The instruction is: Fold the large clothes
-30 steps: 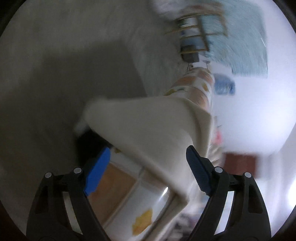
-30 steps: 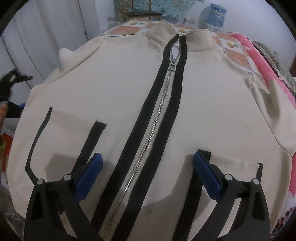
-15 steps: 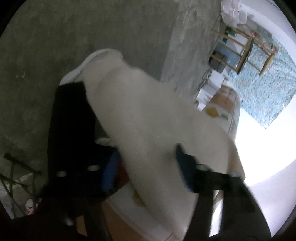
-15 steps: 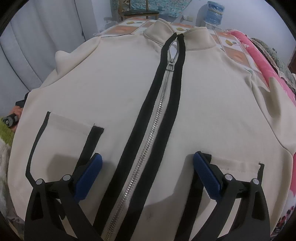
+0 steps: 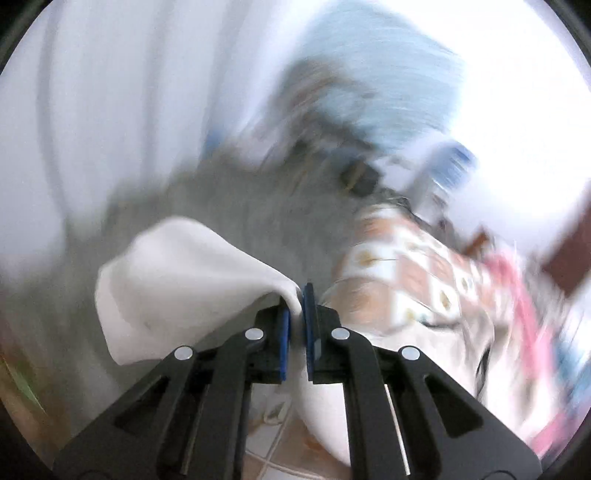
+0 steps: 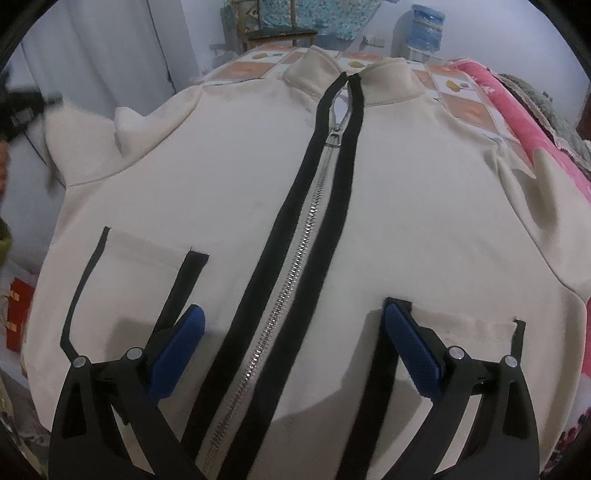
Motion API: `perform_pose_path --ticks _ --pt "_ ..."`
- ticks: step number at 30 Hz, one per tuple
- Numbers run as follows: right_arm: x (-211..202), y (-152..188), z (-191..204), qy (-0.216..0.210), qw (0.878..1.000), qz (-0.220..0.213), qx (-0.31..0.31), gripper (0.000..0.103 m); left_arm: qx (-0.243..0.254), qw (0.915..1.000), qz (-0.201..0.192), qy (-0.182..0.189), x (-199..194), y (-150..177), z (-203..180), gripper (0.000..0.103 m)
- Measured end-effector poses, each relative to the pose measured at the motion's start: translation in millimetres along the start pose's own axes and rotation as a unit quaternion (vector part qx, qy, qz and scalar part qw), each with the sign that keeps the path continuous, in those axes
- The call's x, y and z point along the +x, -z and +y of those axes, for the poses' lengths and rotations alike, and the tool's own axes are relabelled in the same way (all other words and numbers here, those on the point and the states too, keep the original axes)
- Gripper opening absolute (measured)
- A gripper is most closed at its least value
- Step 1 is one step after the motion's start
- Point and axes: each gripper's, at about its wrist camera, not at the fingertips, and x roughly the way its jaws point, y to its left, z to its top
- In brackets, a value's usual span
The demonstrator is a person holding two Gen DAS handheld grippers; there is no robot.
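Two tools are mine: the left tool (image 5: 297,325) has clamped its blue pads on a fold of the cream zip jacket (image 6: 236,206), while the right tool (image 6: 291,332) hangs with jaws wide apart over the zipper (image 6: 295,273). The jacket lies front up on a desk (image 6: 469,107) covered in orange-and-white checked cloth, beside a pink blanket (image 6: 524,122). Behind stand a blue water bottle (image 6: 426,26), a chair (image 6: 275,33) and pale curtains (image 6: 103,51); I can read no writing.

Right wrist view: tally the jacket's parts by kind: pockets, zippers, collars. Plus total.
Pockets: 2, one left and one right of the zipper, on the cream jacket
Zippers: 1
Collars: 1
Total: 4
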Motion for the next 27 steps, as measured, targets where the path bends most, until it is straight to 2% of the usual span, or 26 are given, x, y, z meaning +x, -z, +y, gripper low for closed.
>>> perform_pose_path --ticks 1,2,3,5,7,8,9,11,13,16,18,19,21,24,27 --pt "-2 1 -2 -0.001 1.0 -0.003 0.003 0.096 0.064 0.9977 -0.023 0.003 -18 -2 -37 0.007" --pt "-6 2 -4 -0.002 1.0 -0.007 0.006 0.096 0.107 0.9936 -0.035 0.011 -31 2 -63 0.007" --pt "-9 2 -6 -0.003 1.0 -0.012 0.008 0.096 0.173 0.9834 -0.049 0.026 -46 12 -106 0.007" --pt "-18 4 -12 0.001 1.0 -0.022 0.013 0.096 0.262 0.9625 -0.056 0.042 -64 40 -158 0.007" --pt "-28 8 -21 0.006 0.999 -0.031 0.023 0.096 0.347 0.9353 -0.039 0.058 -69 87 -212 0.011" --pt "-32 10 -26 0.008 0.999 -0.034 0.028 0.096 0.365 0.9283 -0.023 0.067 -69 111 -224 0.013" --pt "-36 12 -33 0.011 0.999 -0.036 0.035 0.096 0.371 0.9257 -0.003 0.074 -64 129 -231 0.015" --pt "-42 18 -45 0.016 0.998 -0.037 0.046 0.096 0.357 0.9288 0.059 0.08 -40 163 -235 0.027" --pt "-48 25 -59 0.023 0.997 -0.035 0.059 0.096 0.332 0.9333 0.11 0.078 -16 186 -225 0.031" --pt "-57 35 -80 0.022 0.996 -0.031 0.081 0.096 0.28 0.943 0.159 0.083 -5 205 -201 0.039" --pt "-65 38 -93 0.022 0.995 -0.033 0.094 0.096 0.242 0.9508 0.157 0.114 -18 207 -186 0.043" --pt "-69 38 -98 0.017 0.994 -0.034 0.1 0.096 0.216 0.9547 0.149 0.141 -28 202 -176 0.047" --pt "-76 34 -110 -0.01 0.992 -0.039 0.123 0.096 0.183 0.9596 0.133 0.167 -35 193 -167 0.047" --pt "-87 14 -117 -0.05 0.987 -0.052 0.143 0.096 0.16 0.9683 0.114 0.155 -28 185 -156 0.047" --pt "-93 -11 -114 -0.067 0.987 -0.064 0.131 0.094 0.127 0.9752 0.123 0.133 -7 185 -144 0.047"
